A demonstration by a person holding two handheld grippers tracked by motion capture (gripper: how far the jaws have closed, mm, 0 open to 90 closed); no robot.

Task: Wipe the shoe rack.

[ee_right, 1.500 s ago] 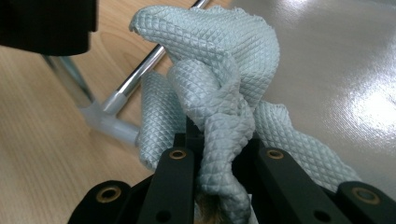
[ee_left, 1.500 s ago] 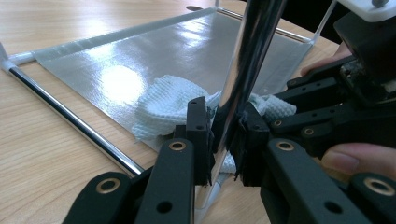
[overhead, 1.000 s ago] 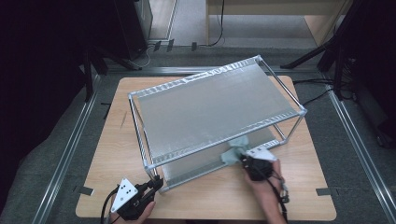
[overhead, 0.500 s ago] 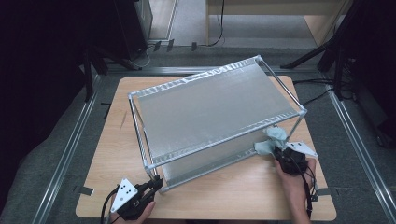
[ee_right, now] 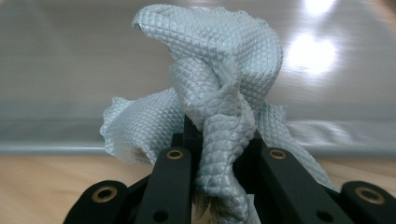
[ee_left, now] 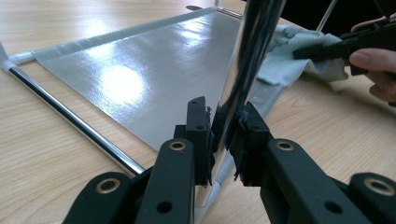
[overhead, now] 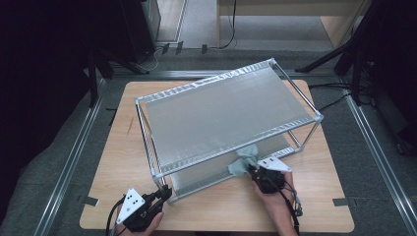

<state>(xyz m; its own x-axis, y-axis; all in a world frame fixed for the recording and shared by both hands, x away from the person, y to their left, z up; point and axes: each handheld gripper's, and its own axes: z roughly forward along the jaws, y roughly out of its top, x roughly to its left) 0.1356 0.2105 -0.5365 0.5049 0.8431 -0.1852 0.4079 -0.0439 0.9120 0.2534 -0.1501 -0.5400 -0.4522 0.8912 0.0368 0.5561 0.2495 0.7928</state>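
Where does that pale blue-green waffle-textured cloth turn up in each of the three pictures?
High view: the pale blue-green waffle-textured cloth lies lower right of centre, at the front edge of the silver metal rack's lower shelf, pinched in the right tongs.
Left gripper view: top right, behind the shiny chrome rack post.
Right gripper view: centre, bunched and rising from the closed jaws.
Shared landmark: the lower shelf.

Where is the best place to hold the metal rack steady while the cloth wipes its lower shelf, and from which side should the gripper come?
Probably the near corner post, low down, from the person's side. It is a thin upright round tube, so two jaws fit around it, as the left gripper does now. The right gripper then holds the cloth at the lower shelf.
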